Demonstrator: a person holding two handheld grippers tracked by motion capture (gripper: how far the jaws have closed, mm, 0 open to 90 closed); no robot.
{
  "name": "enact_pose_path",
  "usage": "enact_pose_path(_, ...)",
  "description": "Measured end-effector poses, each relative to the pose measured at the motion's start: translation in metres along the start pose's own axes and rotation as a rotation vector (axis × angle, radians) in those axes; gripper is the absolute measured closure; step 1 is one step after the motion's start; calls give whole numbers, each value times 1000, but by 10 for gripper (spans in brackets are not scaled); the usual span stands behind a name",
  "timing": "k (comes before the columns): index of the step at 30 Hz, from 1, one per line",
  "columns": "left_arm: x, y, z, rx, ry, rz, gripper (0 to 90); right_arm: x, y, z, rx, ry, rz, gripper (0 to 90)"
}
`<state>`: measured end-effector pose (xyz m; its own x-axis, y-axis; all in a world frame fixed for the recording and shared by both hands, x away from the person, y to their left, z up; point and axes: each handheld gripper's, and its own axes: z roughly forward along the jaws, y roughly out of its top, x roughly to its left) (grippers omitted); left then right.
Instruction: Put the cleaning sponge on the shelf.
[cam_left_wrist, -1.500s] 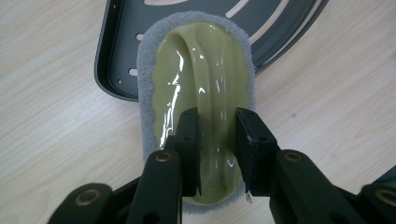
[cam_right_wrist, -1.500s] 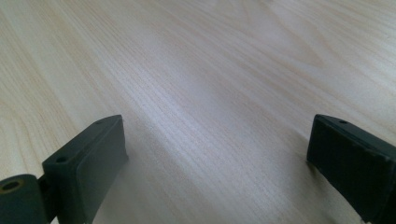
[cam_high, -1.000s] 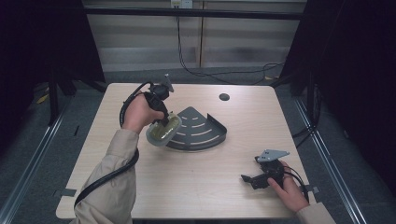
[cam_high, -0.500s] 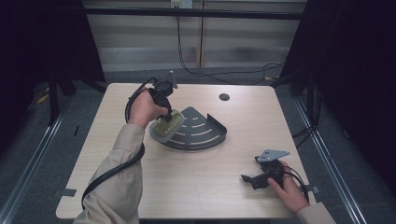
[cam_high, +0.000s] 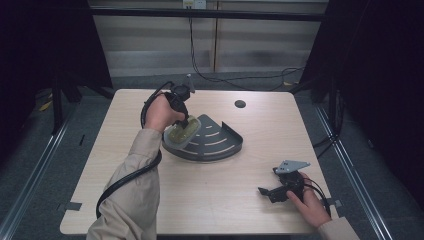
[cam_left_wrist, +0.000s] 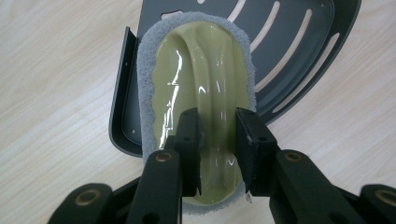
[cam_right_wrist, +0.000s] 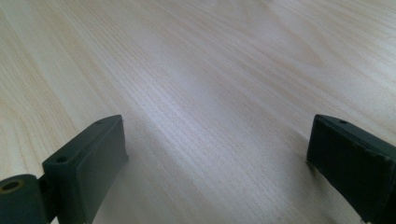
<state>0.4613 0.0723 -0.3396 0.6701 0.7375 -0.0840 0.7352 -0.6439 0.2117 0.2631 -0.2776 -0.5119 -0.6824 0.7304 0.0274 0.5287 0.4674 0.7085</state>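
The scrubber (cam_left_wrist: 201, 93) lies over the corner rack's (cam_high: 220, 142) left wall; the rack sits mid-table (cam_high: 210, 200)

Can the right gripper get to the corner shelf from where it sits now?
Probably yes: the right gripper rests open on bare table, nothing between it and the corner shelf.

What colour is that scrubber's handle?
Glossy olive-green handle above a grey scouring pad, clearest in the left gripper view.
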Motion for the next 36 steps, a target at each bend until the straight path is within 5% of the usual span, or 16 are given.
enact_pose_path(36,1,26,16,-17,6,14,715,1,-1,-1,3,-1,0,42)
